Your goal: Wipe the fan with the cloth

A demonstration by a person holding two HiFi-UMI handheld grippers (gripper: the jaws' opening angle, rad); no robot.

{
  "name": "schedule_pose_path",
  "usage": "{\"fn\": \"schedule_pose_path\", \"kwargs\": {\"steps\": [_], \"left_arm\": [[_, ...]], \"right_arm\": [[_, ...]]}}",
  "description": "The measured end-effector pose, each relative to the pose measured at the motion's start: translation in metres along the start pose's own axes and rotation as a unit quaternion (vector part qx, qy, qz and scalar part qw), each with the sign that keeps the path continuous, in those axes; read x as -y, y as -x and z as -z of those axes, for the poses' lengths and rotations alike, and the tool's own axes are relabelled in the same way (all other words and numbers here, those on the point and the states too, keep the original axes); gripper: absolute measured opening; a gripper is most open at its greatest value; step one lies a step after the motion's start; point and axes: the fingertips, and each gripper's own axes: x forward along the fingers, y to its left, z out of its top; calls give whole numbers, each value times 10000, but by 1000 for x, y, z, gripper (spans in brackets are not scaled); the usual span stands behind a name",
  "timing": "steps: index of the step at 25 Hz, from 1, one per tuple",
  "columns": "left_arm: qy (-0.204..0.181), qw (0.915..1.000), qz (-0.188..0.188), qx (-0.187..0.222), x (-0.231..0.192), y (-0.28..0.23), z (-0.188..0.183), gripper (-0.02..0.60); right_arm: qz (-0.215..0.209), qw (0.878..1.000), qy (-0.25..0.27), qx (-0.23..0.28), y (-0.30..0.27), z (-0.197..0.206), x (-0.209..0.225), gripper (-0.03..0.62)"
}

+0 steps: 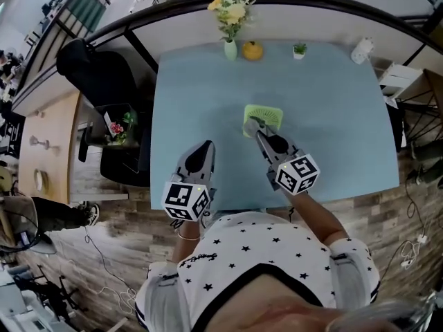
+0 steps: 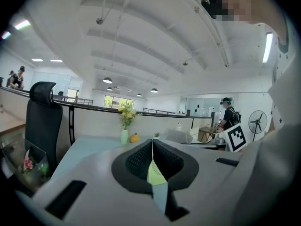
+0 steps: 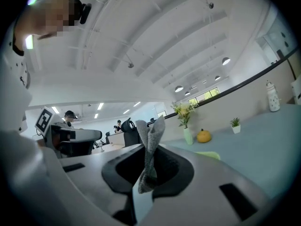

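Right claw (image 3: 148, 171) clamped on grey cloth (image 3: 149, 142), tuft sticking out past tips. Left claw (image 2: 152, 164) pinched together, nothing held, at right claw's 8 o'clock. Green fan (image 1: 264, 117) mid table (image 1: 194, 88), at right tips' 1 o'clock, touching or just beside. To wipe well, I reckon: light strokes, left claw steadying fan's edge. Fan seems flat, grille up; outline near square, long axis unclear.

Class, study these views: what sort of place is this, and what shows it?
Probably an open-plan office: a black office chair beside a pale blue desk with a partition behind it, and hanging ceiling lamps over a wide hall.
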Motion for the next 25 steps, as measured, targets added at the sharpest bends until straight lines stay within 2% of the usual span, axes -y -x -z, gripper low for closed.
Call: {"fn": "schedule_pose_path", "kwargs": {"steps": [4, 12, 18, 25], "left_arm": [[-86, 10000, 14, 1, -12, -9, -8, 31], [152, 9995, -216, -154, -42, -8, -1, 31], [256, 9994, -205, -125, -54, -8, -4, 31], [281, 9993, -163, -211, -59, -12, 1, 31]], "right_arm": [[109, 9997, 26, -228, -29, 14, 9, 31], [386, 9972, -307, -567, -74, 44, 29, 31], [695, 9921, -694, -778, -85, 63, 44, 31], [980, 9890, -816, -746, -80, 64, 60, 31]]}}
